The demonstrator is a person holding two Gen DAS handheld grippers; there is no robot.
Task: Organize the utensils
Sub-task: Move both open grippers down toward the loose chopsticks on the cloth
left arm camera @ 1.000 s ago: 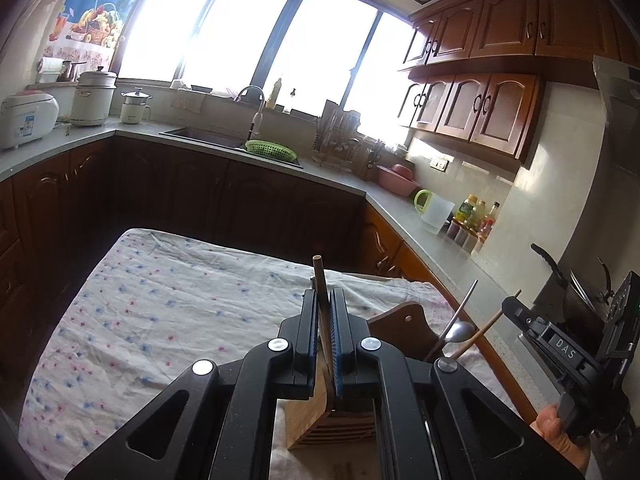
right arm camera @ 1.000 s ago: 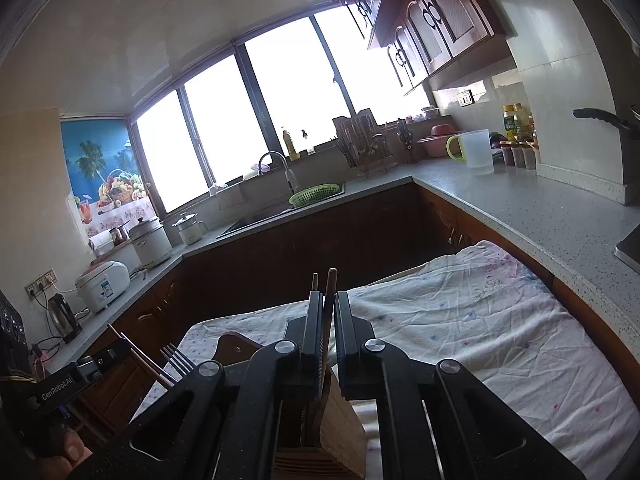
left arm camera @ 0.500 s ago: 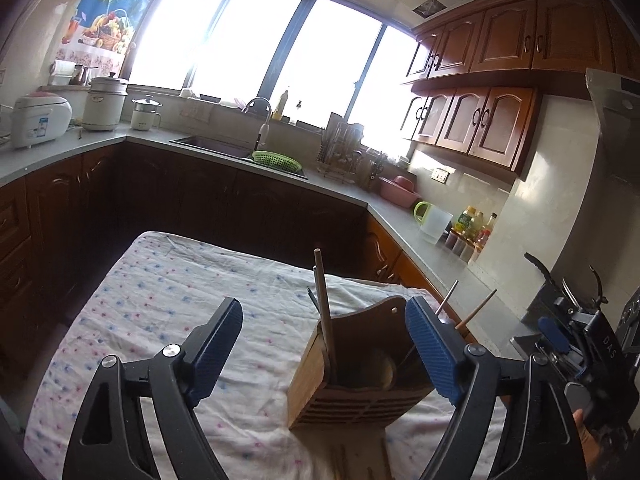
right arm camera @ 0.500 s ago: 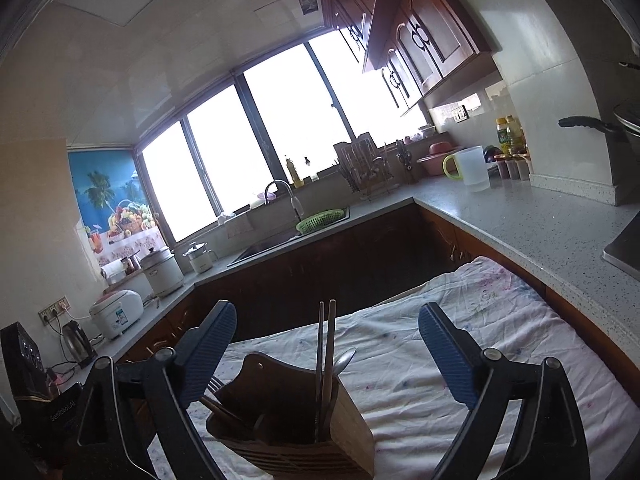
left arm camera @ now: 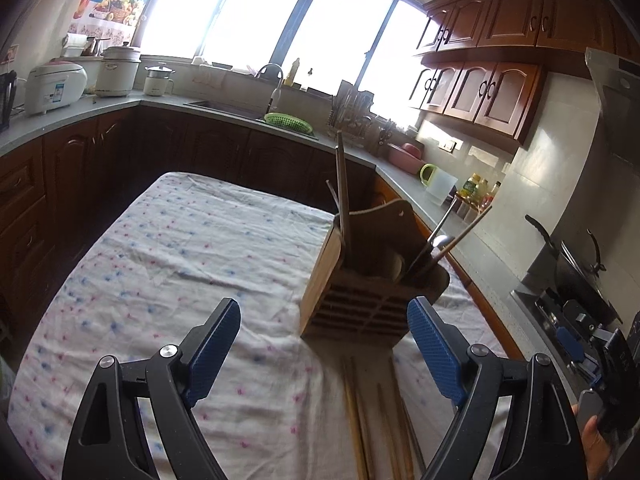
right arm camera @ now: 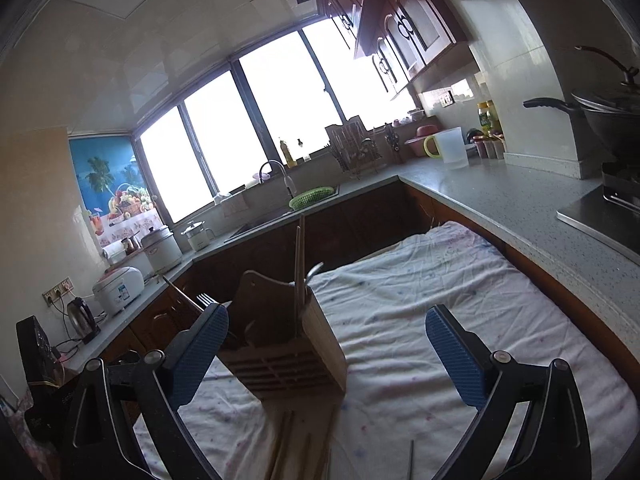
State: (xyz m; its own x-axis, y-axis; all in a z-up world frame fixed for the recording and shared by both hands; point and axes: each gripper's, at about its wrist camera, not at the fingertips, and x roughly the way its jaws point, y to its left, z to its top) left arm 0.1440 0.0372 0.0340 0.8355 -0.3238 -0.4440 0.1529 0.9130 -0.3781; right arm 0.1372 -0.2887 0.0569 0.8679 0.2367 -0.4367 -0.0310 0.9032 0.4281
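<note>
Chopsticks (left arm camera: 341, 184) stand upright in the wooden utensil holder (left arm camera: 360, 300) on the cloth-covered surface (left arm camera: 160, 264), further chopsticks (left arm camera: 360, 420) lying loose in front of it, with left claw (left arm camera: 324, 354) and right claw (right arm camera: 326, 354) both spread wide, gripping nothing.

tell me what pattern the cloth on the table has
White table cloth dotted with small pink and blue speckles, wrinkled; clearest in the left wrist view.

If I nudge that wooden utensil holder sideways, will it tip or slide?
The wooden utensil holder looks blocky and broad-based, so it would probably slide rather than tip. The wrinkled cloth beneath may bunch and drag. The tall chopsticks leaning inside would likely rattle or shift.
</note>
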